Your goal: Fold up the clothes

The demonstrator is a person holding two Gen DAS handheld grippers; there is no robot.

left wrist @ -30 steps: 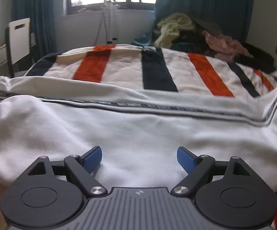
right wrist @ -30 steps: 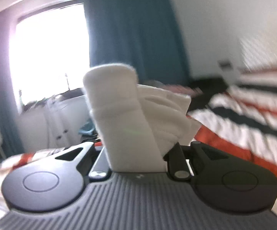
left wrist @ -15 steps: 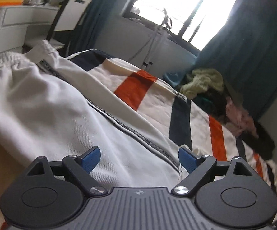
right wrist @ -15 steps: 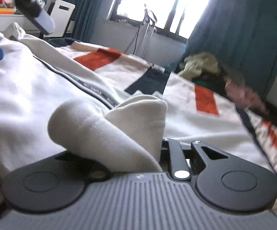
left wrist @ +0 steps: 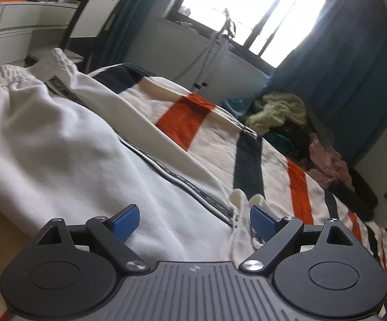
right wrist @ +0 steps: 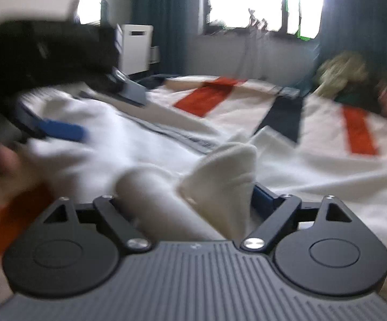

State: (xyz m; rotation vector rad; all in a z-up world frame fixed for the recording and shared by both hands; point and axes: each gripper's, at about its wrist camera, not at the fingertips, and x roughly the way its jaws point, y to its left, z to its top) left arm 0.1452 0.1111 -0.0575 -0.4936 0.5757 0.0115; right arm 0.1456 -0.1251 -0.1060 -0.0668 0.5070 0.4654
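Left wrist view: my left gripper (left wrist: pixel 193 220) sits low over white trousers (left wrist: pixel 59 144) spread on the bed (left wrist: pixel 247 144). Fabric is a fine-ribbed knit, soft w/ broad folds; gathered elastic waistband (left wrist: pixel 3 80) at far left, dark woven tape stripe (left wrist: pixel 177 179) running diagonally down the leg. Bedcover is cream w/ orange and navy blocks, slightly nubby. My jaws stand wide, blue ribbed pads (left wrist: pixel 126 222) clear of each other, nothing pinched; the cloth lies under and between them, and the right pad is just beside a bunched white cuff (left wrist: pixel 243 200). Back right: pile of clothes (left wrist: pixel 281 112), yellow-green fuzzy on top, pink and dark bits beside it. White chair (left wrist: pixel 97 13) and white dresser (left wrist: pixel 14 26) at left, teal curtain (left wrist: pixel 354 67) by the bright window.

Right wrist view, blurry: my right gripper (right wrist: pixel 193 203) has jaws opening, spread wide now. The white cuff end (right wrist: pixel 220 176) of the trousers, thick ribbed knit, rolled into two rounded humps, lies between them; one hump rests against my right-side pad, left pad hidden behind cloth, so can't tell about contact there. No squeeze visible. Left gripper (right wrist: pixel 59 131) shows at upper left as a dark smear w/ one blue pad over the trouser leg. Same striped bed beyond, clothes pile at far right.
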